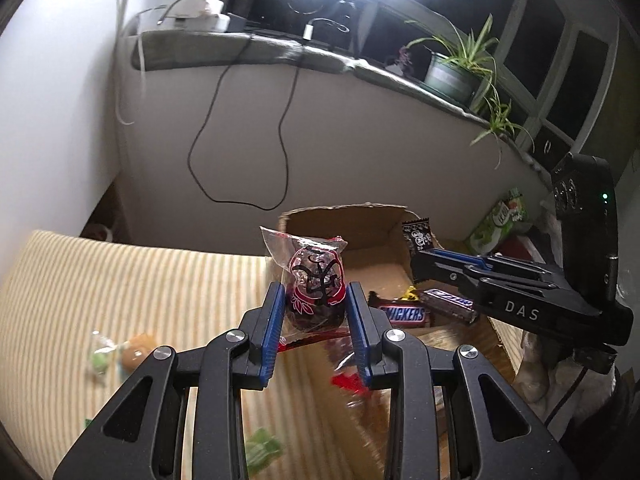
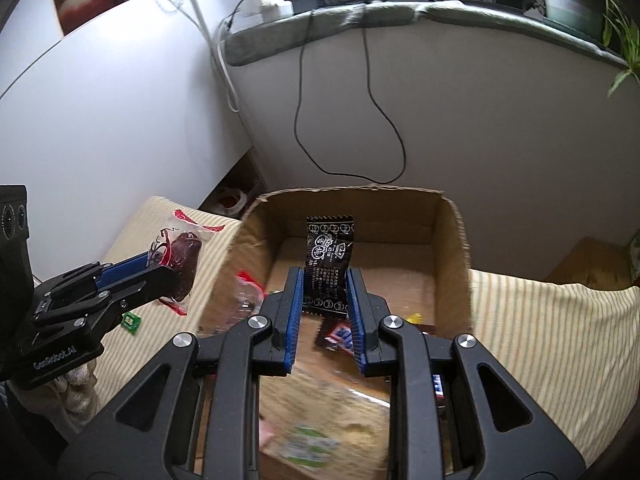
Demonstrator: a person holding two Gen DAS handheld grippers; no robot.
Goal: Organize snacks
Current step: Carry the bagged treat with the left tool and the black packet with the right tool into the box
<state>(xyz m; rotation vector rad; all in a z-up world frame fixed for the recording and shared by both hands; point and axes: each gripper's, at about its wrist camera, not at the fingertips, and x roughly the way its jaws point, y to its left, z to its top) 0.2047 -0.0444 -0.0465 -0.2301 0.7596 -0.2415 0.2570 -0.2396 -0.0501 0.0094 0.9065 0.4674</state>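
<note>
My left gripper (image 1: 316,296) is shut on a clear red-printed packet with a dark snack inside (image 1: 316,280) and holds it in the air just left of the cardboard box (image 1: 344,216). It also shows in the right wrist view (image 2: 182,258). My right gripper (image 2: 325,284) is shut on a black printed sachet (image 2: 329,264) and holds it above the inside of the box (image 2: 456,240). The sachet also shows in the left wrist view (image 1: 417,236). A Snickers bar (image 1: 404,314) and another dark bar (image 1: 450,302) lie in the box.
The box stands on a striped yellow cloth (image 1: 120,280). Loose wrapped sweets (image 1: 120,354) and a green packet (image 1: 262,450) lie on the cloth at the left. A green bag (image 1: 500,220) is behind the box. A grey ledge with cables and a potted plant (image 1: 452,72) runs behind.
</note>
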